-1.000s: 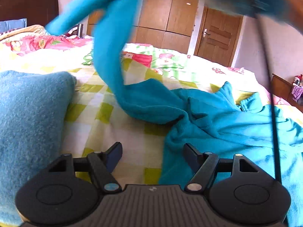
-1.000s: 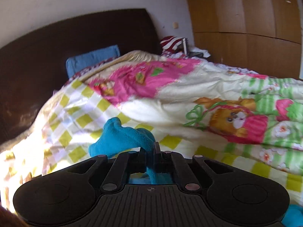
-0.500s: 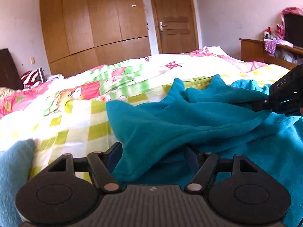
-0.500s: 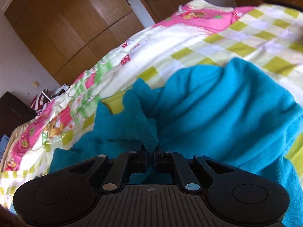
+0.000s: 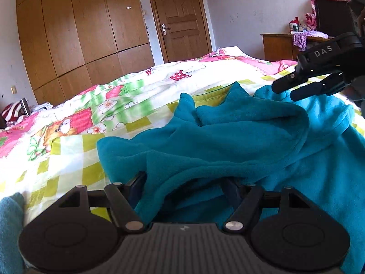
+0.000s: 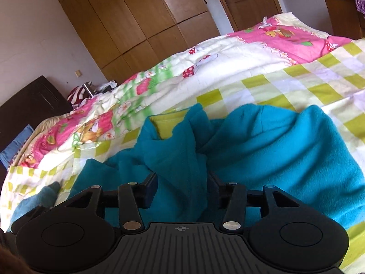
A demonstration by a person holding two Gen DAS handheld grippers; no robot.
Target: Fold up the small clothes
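A teal fleece garment (image 5: 228, 141) lies rumpled on the checked quilt (image 5: 75, 146); it also shows in the right wrist view (image 6: 273, 146). My left gripper (image 5: 184, 182) is open, its fingers wide apart, with a fold of the fleece lying between them. My right gripper (image 6: 182, 182) is open, with a ridge of fleece standing between its fingers; it also shows in the left wrist view (image 5: 287, 91), hovering just above the garment's far right part.
A second folded teal fleece piece (image 5: 9, 228) lies at the near left; it also shows in the right wrist view (image 6: 36, 201). Wooden wardrobe (image 5: 79, 34) and door (image 5: 182, 18) stand beyond the bed. A dark headboard (image 6: 29, 105) stands at left, a cluttered dresser (image 5: 296, 43) at right.
My right gripper brought the lifted sleeve down across the garment and opened, letting go of it. The fleece now lies folded over between my left fingers.
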